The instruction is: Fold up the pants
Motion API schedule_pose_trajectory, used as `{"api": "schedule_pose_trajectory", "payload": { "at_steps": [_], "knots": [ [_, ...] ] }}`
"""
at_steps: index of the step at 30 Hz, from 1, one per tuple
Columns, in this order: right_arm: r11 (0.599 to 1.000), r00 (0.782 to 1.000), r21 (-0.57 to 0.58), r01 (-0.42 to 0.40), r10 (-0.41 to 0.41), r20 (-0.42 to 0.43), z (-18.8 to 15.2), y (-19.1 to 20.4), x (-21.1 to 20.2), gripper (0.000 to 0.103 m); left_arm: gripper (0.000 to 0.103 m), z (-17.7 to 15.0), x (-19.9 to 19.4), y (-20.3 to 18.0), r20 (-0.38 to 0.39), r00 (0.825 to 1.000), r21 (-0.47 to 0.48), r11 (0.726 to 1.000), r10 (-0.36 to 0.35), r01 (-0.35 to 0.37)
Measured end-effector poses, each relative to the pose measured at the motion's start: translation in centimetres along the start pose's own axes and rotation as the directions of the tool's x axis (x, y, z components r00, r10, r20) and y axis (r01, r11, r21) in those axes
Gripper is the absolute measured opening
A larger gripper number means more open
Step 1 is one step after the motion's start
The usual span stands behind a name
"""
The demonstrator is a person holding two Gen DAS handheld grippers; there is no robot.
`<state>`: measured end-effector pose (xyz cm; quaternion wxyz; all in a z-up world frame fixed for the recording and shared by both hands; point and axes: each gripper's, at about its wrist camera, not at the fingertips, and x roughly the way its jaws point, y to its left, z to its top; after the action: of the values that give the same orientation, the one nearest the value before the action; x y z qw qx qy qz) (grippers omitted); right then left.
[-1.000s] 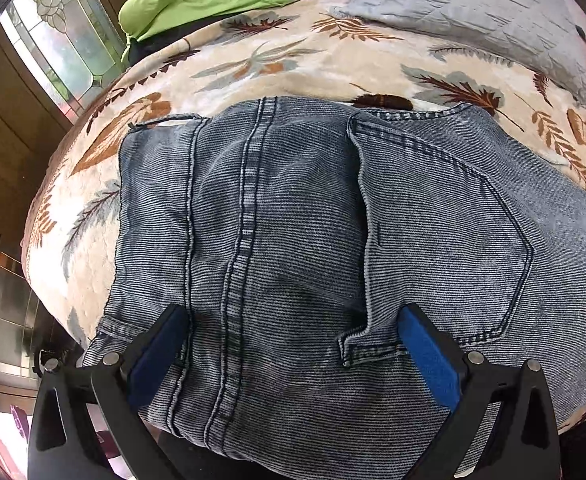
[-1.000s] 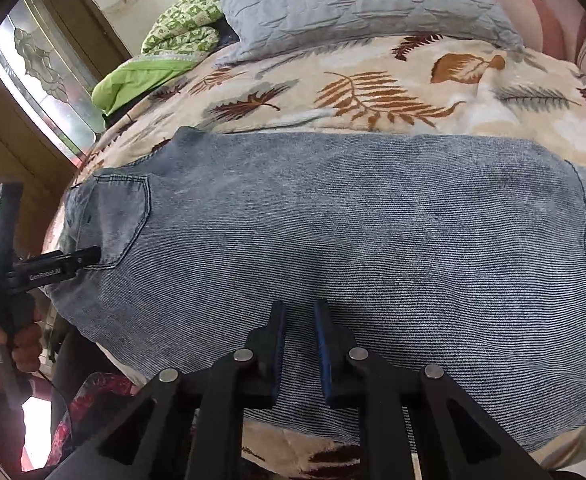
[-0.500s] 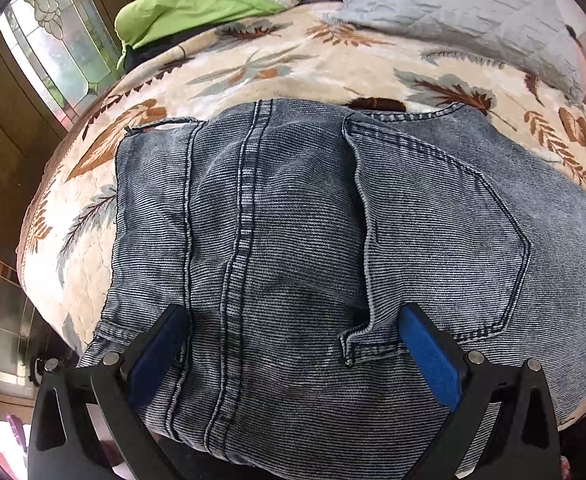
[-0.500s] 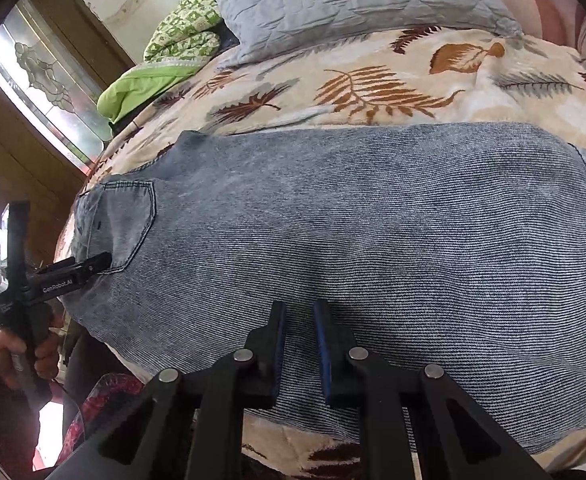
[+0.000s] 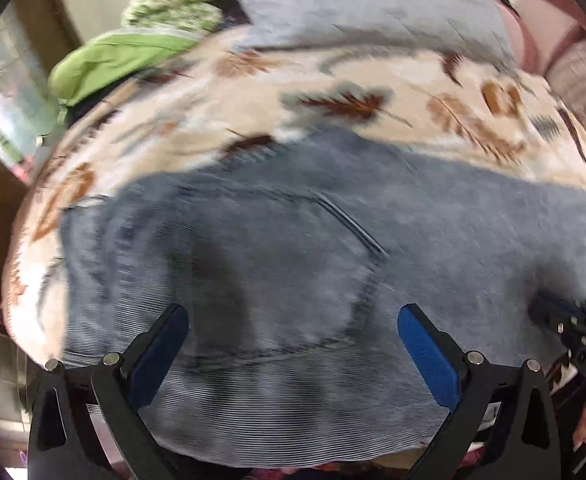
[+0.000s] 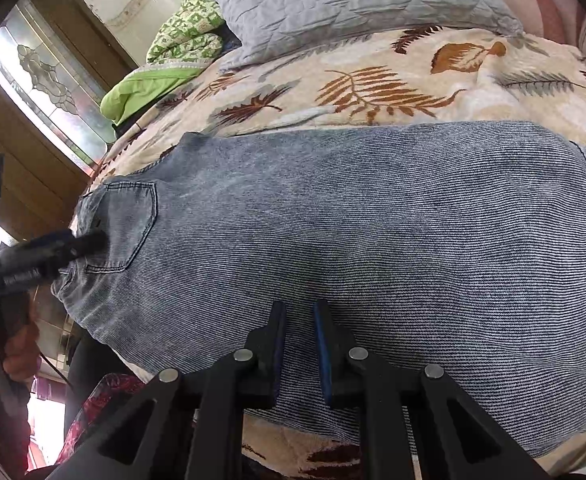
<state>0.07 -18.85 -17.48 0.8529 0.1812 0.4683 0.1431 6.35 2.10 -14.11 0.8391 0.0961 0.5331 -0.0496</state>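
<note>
Jeans [image 6: 373,240] flat on bed [image 6: 393,80]. Left claw [image 5: 293,344] spread wide over the pocket, empty; right claw [image 6: 299,336] nearly together, holding nothing. Best practice: pinch both layers at the near edge, fold evenly.

The jeans [image 6: 373,240] lie flat across the bedspread [image 6: 393,80], lengthwise from left to right in the right wrist view. The back pocket [image 6: 127,228] sits at the left end. Behind the jeans, 1 pillow [image 6: 353,0] rests on the bedspread. To its left lies a folded quilt [image 6: 185,36]. A window [image 6: 41,76] stands left of the bed.
</note>
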Motion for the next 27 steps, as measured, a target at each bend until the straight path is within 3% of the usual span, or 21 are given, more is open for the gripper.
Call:
{"api": "schedule_pose_trajectory", "payload": {
  "at_steps": [3, 5, 11, 15, 18, 22, 25, 27],
  "knots": [
    [1.0, 1.0, -0.007, 0.002, -0.002, 0.002, 0.0, 0.1, 0.0, 0.017, 0.103, -0.6, 2.6, 0.1, -0.077, 0.996, 0.017, 0.998, 0.054, -0.053],
    [1.0, 1.0, -0.009, 0.0, 0.0, 0.002, -0.1, 0.1, 0.0, 0.017, 0.103, -0.8, 2.7, 1.0, -0.053, 0.999, -0.002, 1.0, 0.011, -0.011],
    [1.0, 1.0, 0.006, -0.004, 0.004, -0.008, 0.3, 0.0, -0.1, 0.017, 0.103, -1.0, 2.7, 1.0, -0.052, 0.997, 0.025, 0.999, 0.049, -0.048],
    [0.998, 0.996, 0.004, 0.062, -0.062, 0.07, 0.7, -0.2, -1.6, 0.017, 0.103, -1.4, 2.7, 0.5, -0.031, 0.998, 0.028, 0.998, 0.055, -0.054],
    [0.995, 0.991, 0.072, 0.07, -0.078, 0.112, 1.3, -1.6, -2.4, 0.017, 0.103, -1.8, 2.5, 0.2, -0.029, 0.998, 0.03, 0.998, 0.057, -0.057],
    [0.972, 0.978, 0.157, 0.177, -0.191, 0.082, 2.3, -4.2, -2.0, 0.017, 0.103, -1.7, 2.4, 0.1, -0.032, 0.998, 0.032, 0.998, 0.054, -0.053],
    [0.97, 0.985, 0.196, 0.142, -0.158, 0.069, 2.7, -5.6, -1.8, 0.017, 0.103, -1.7, 2.4, 0.1, -0.03, 0.998, 0.033, 0.998, 0.054, -0.053],
    [0.966, 0.979, 0.197, 0.168, -0.186, 0.079, 2.8, -5.9, -2.3, 0.017, 0.103, -1.7, 2.4, 0.1, -0.027, 0.998, 0.033, 0.998, 0.053, -0.052]
  ]
}}
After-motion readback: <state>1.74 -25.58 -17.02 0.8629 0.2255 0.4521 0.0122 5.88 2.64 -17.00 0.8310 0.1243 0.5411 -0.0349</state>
